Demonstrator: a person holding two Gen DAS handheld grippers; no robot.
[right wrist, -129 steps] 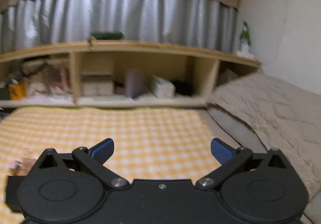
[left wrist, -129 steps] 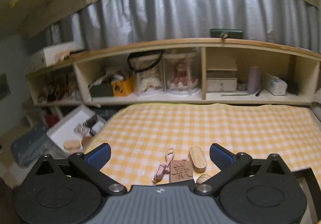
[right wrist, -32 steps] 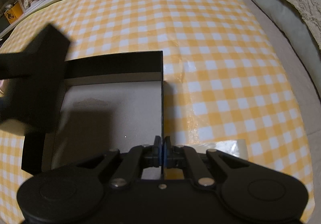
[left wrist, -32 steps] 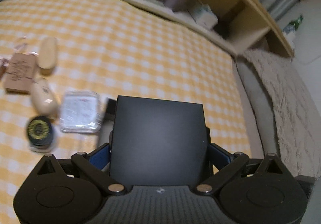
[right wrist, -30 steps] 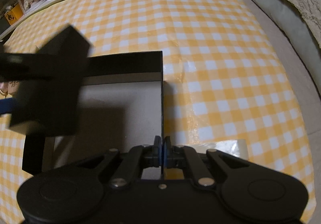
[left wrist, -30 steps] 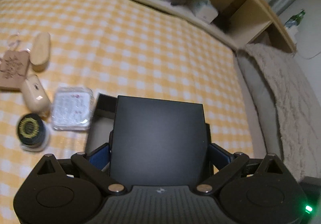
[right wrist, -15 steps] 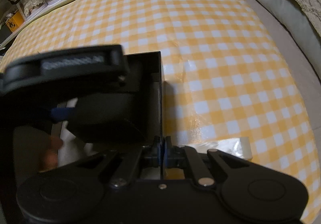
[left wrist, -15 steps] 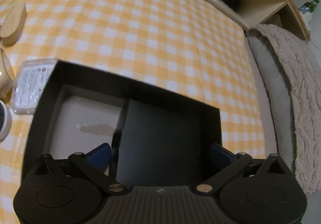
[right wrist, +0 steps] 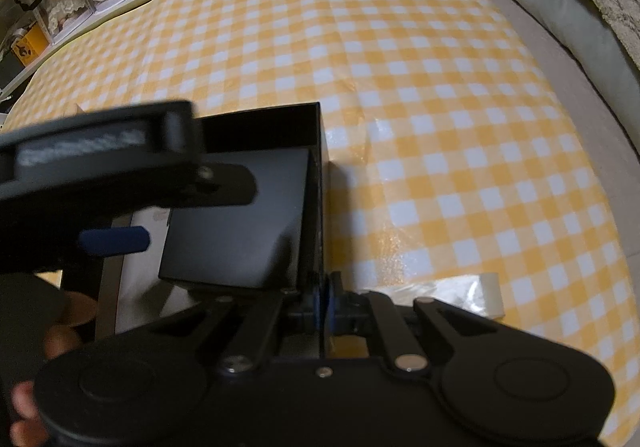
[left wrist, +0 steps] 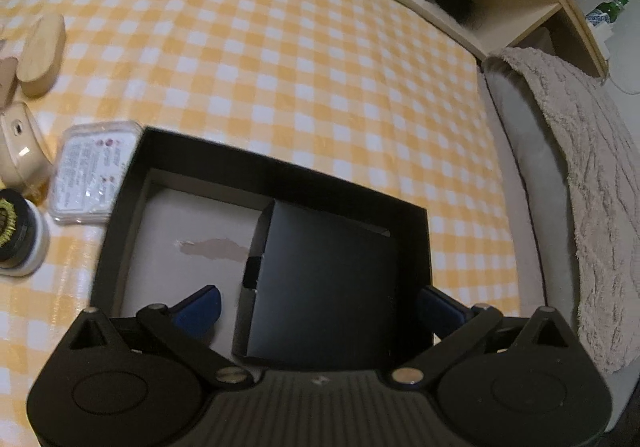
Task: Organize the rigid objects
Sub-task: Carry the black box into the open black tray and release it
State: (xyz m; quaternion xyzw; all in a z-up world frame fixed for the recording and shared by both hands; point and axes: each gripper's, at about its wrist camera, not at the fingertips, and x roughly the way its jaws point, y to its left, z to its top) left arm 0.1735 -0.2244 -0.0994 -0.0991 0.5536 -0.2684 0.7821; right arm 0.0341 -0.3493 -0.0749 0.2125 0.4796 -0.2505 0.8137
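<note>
A: Where's the small black box [left wrist: 324,283]?
B: Inside the big open black box [left wrist: 280,177], right half, tight vs its right wall.
A: L gripper [left wrist: 318,311]?
B: Jaws wide, pads either side of the small box, not pressing afaict.
A: R gripper [right wrist: 323,303]?
B: Pinched on the big box's right wall. Checked cloth [right wrist: 400,87] underneath.

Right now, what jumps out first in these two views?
The open black tray on the yellow checked cloth, with a small black box in its right half between the open left gripper. The right gripper is shut on the tray's right wall. Left of the tray lie a clear case and a round jar.
</note>
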